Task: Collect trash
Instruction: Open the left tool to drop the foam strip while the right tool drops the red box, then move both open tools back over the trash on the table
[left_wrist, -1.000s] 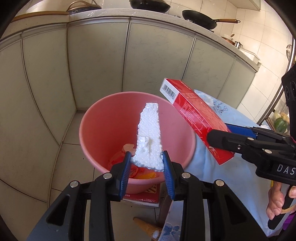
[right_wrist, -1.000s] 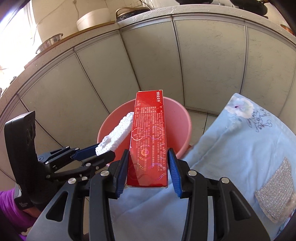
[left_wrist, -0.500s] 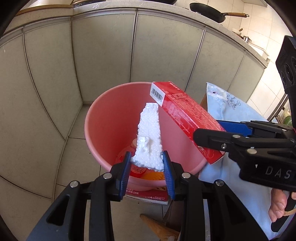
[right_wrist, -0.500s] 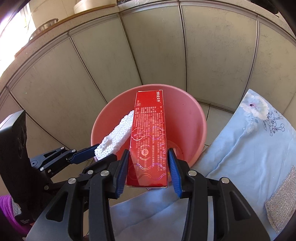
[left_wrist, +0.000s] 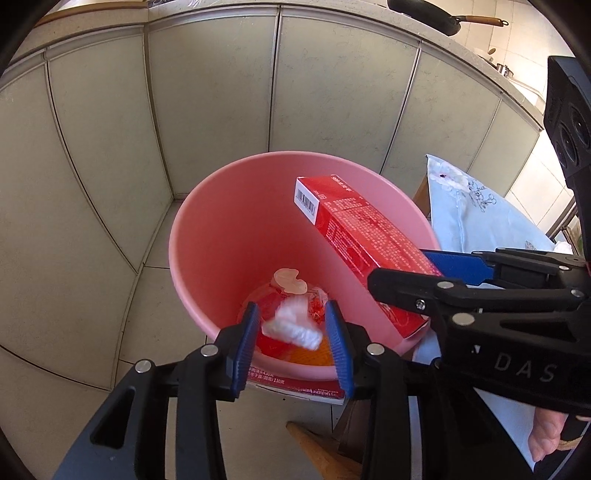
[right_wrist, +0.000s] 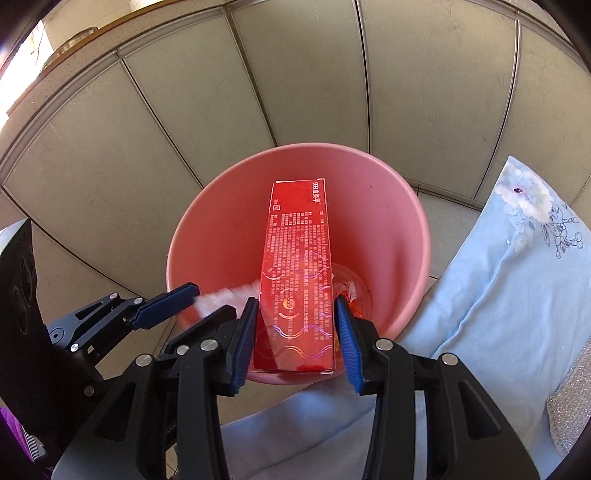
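Foam (left_wrist: 291, 326) loose between left claw (left_wrist: 291, 343) pads

Pink bucket (left_wrist: 207, 236); red box (right_wrist: 297, 273); white foam (left_wrist: 291, 326); light-blue floral cloth (right_wrist: 517, 258).

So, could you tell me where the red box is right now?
The red box is clamped in the right gripper, slanting down over the near rim into the pink bucket, right of the left gripper.

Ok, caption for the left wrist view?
Left gripper jaws opening, foam scrap dropping into pink bin.
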